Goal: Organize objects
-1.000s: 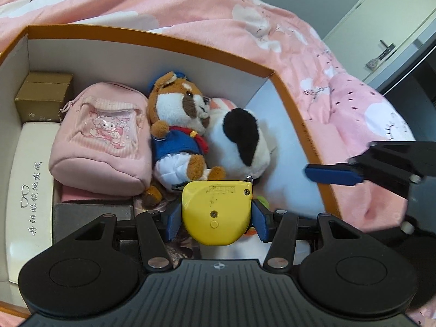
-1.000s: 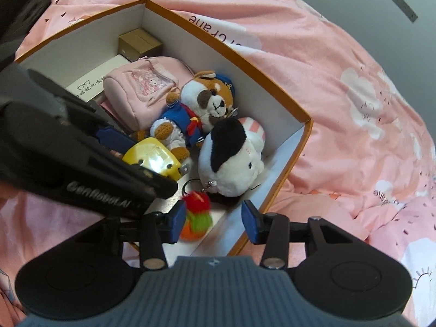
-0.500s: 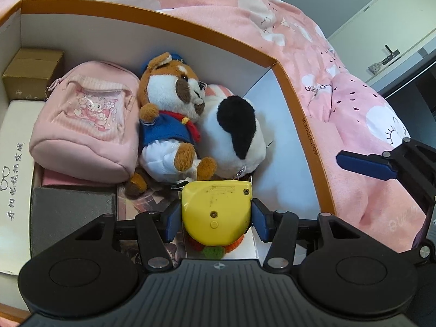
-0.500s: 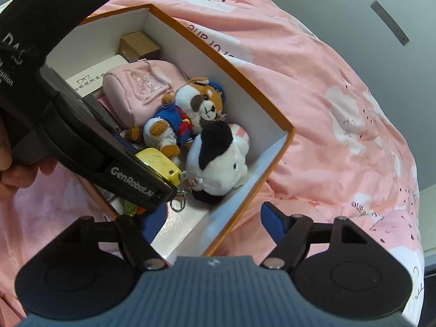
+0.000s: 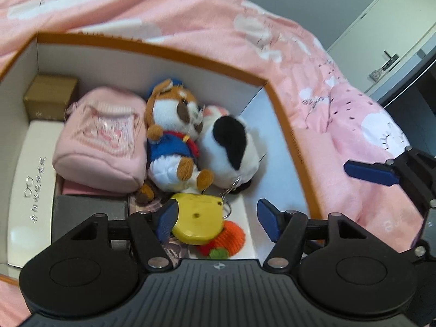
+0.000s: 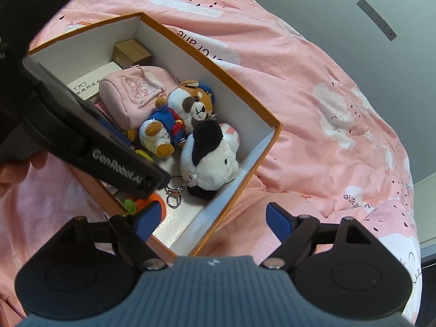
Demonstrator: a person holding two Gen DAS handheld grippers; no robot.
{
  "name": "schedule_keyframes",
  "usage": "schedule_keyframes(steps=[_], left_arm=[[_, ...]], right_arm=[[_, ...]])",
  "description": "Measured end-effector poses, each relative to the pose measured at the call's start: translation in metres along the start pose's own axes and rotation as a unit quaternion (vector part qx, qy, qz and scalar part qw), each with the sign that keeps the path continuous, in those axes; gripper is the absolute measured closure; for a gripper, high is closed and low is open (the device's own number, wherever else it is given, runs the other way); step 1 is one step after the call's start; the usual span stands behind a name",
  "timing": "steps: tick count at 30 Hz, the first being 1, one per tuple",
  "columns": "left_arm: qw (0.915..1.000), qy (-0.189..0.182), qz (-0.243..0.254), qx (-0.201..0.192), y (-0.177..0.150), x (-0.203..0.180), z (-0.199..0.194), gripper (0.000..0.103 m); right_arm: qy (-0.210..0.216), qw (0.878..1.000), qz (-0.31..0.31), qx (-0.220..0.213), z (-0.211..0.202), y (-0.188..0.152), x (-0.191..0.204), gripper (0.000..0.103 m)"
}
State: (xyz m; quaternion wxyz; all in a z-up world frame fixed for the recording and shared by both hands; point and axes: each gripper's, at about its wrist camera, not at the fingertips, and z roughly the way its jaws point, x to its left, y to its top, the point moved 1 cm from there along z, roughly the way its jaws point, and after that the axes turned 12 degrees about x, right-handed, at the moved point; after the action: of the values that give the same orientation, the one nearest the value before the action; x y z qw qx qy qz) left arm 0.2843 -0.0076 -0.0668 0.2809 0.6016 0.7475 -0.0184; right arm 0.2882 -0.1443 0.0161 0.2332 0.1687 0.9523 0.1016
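An orange-rimmed white box (image 5: pixel 283 125) lies on the pink bedding. My left gripper (image 5: pixel 218 219) is open above the box's near end. A yellow toy (image 5: pixel 197 222) lies between its fingers, resting on an orange and green knitted keychain (image 5: pixel 231 238). The left finger touches or nearly touches the toy; the right finger stands clear. My right gripper (image 6: pixel 212 219) is open and empty over the box's near corner (image 6: pixel 201 242). The left gripper's body hides most of the yellow toy in the right wrist view.
The box holds a brown dog plush (image 5: pixel 174 139), a black-and-white plush (image 5: pixel 231 152), a pink pouch (image 5: pixel 100 144), a small gold carton (image 5: pixel 49 98), a white case (image 5: pixel 30 185) and a grey box (image 5: pixel 87 207). Rumpled pink duvet (image 6: pixel 313 103) surrounds it.
My left gripper has opened and let go of the yellow toy, which now lies on the knitted keychain. My right gripper opened earlier, released the keychain and drew back.
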Motion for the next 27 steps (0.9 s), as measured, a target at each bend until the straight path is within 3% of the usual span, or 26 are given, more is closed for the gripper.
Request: schedule_keyframes(steps=[7, 12, 15, 20, 24, 27], left_arm=[[0.9972, 0.012, 0.034, -0.065, -0.009, -0.021, -0.039, 0.027], [0.9837, 0.052, 0.067, -0.159, -0.022, -0.040, -0.086, 0.026], [0.9699, 0.075, 0.076, -0.219, -0.031, -0.048, -0.114, 0.017], [0.9356, 0.147, 0.109, -0.302, -0.053, -0.061, -0.149, 0.012], [0.9033, 0.206, 0.118, -0.357, -0.071, -0.065, -0.170, 0.005], [0.8909, 0.229, 0.108, -0.377, -0.080, -0.064, -0.182, 0.005]], right_arm=[[-0.005, 1.000, 0.017, -0.012, -0.019, -0.007, -0.003, 0.016], [-0.007, 0.998, 0.046, -0.037, -0.043, -0.013, -0.006, 0.011], [0.001, 0.995, 0.078, -0.063, -0.063, -0.017, -0.012, 0.006], [0.029, 0.984, 0.139, -0.111, -0.095, -0.022, -0.019, 0.004], [0.058, 0.961, 0.204, -0.177, -0.125, -0.029, -0.025, 0.001], [0.065, 0.945, 0.228, -0.224, -0.144, -0.033, -0.019, 0.001]])
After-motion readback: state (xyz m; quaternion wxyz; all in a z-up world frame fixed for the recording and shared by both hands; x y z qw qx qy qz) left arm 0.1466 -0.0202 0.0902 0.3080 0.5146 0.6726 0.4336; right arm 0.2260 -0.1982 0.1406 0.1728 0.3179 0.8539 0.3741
